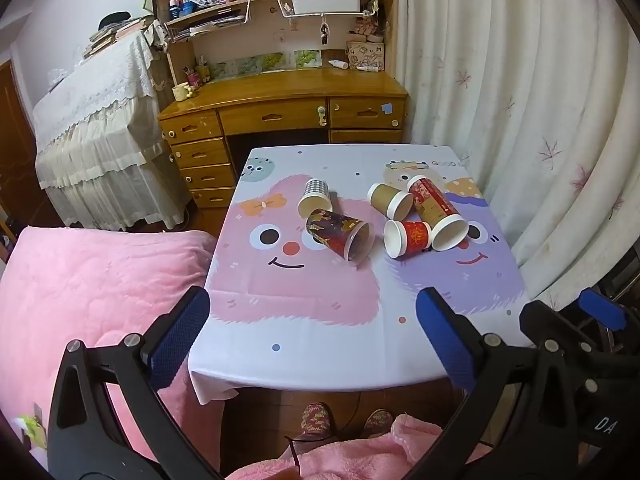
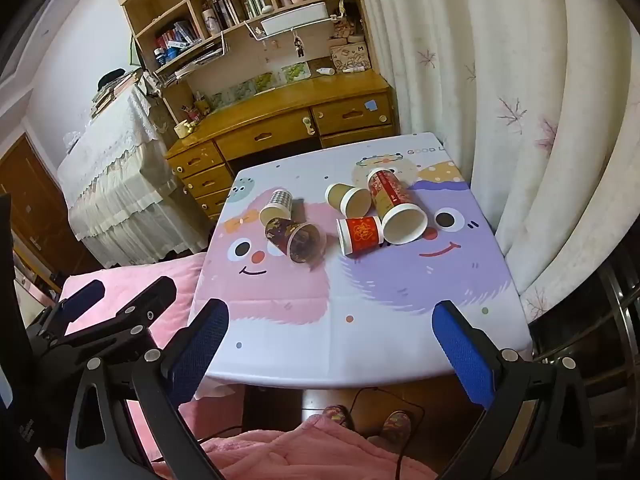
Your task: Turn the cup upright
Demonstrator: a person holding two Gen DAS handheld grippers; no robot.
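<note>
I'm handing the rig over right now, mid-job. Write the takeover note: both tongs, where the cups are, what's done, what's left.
Left tongs: open, empty, held back over the near table edge.
Right tongs: open, empty, likewise short of the cups.
Cups: five, all lying on their sides mid-table on the cartoon tablecloth. Left pair, touching: checked cup and dark patterned cup. Right cluster: brown cup, tall red-and-gold cup, small red cup in front of it.
Done: nothing, no cup is upright.
Left: stand every cup up. The dark patterned cup and small red cup are nearest, probably easiest first.
</note>
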